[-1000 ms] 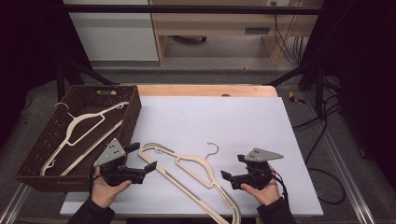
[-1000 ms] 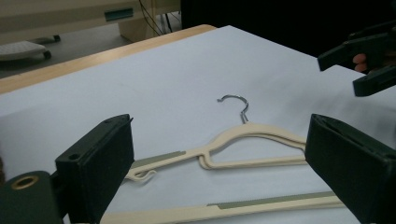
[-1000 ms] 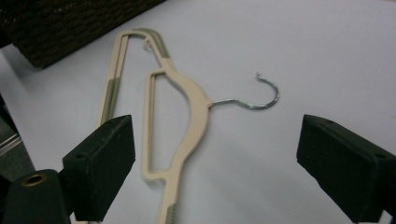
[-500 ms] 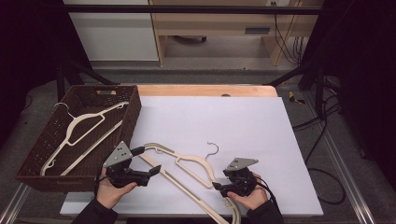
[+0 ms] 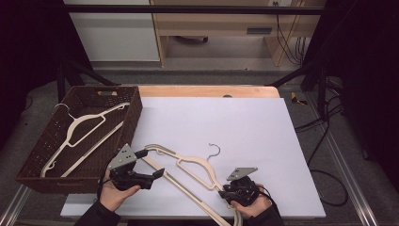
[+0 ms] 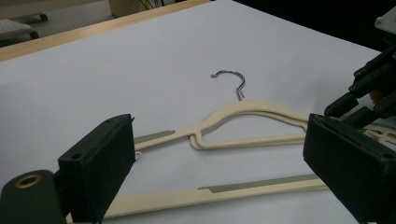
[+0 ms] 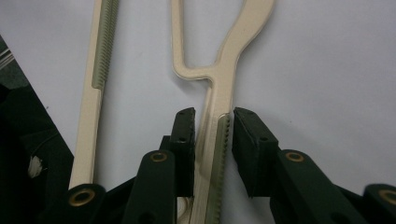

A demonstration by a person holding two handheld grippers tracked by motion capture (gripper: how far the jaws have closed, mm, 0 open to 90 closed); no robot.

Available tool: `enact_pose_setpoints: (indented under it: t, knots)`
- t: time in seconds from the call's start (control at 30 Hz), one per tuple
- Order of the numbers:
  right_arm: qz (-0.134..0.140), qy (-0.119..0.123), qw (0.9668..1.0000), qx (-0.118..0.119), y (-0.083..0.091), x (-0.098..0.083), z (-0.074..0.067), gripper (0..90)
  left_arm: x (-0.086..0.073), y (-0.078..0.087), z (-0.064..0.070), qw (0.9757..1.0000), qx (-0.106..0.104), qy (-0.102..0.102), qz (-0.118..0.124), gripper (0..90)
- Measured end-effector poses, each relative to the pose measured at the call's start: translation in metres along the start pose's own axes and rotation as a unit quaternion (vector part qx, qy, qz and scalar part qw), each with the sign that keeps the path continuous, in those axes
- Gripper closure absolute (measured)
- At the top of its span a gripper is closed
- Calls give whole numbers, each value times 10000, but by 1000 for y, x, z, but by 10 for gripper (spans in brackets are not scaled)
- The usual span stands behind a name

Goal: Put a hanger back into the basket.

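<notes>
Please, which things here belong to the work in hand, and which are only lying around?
In the work: cream hanger on the white sheet, right gripper closing around its arm, left gripper open beside it.
Lying about: wicker basket, second hanger inside it.

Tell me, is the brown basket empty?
No. A cream hanger lies inside the basket; another hanger lies out on the table.

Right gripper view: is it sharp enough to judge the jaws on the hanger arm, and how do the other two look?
Right gripper view: hanger arm crisp between the right gripper pads, slim gaps both sides; jaws have just been closing. Left gripper view: near jaws soft, metal hook sharp. High view: even light on the white table, dark surroundings, no glare.
</notes>
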State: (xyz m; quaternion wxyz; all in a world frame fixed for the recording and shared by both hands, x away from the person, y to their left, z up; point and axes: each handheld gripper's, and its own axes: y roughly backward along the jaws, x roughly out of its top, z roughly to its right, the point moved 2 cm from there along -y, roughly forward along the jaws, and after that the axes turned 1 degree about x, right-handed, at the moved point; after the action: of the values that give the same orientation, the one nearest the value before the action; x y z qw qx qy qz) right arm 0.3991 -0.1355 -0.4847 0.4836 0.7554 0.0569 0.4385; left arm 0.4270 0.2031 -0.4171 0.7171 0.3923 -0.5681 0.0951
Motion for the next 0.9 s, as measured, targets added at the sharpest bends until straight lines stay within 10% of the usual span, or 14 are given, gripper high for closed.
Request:
enact_pose_setpoints:
  t: [0.43, 0.9]
  knots:
    - [56, -549, 9981, 266, 1, 0, 6, 789, -3, -7, 2, 9999, -24, -14, -108, 92]
    - [283, -456, 9983, 231, 18, 8, 10, 800, 7, -32, 10, 9990, -175, -186, -364, 99]
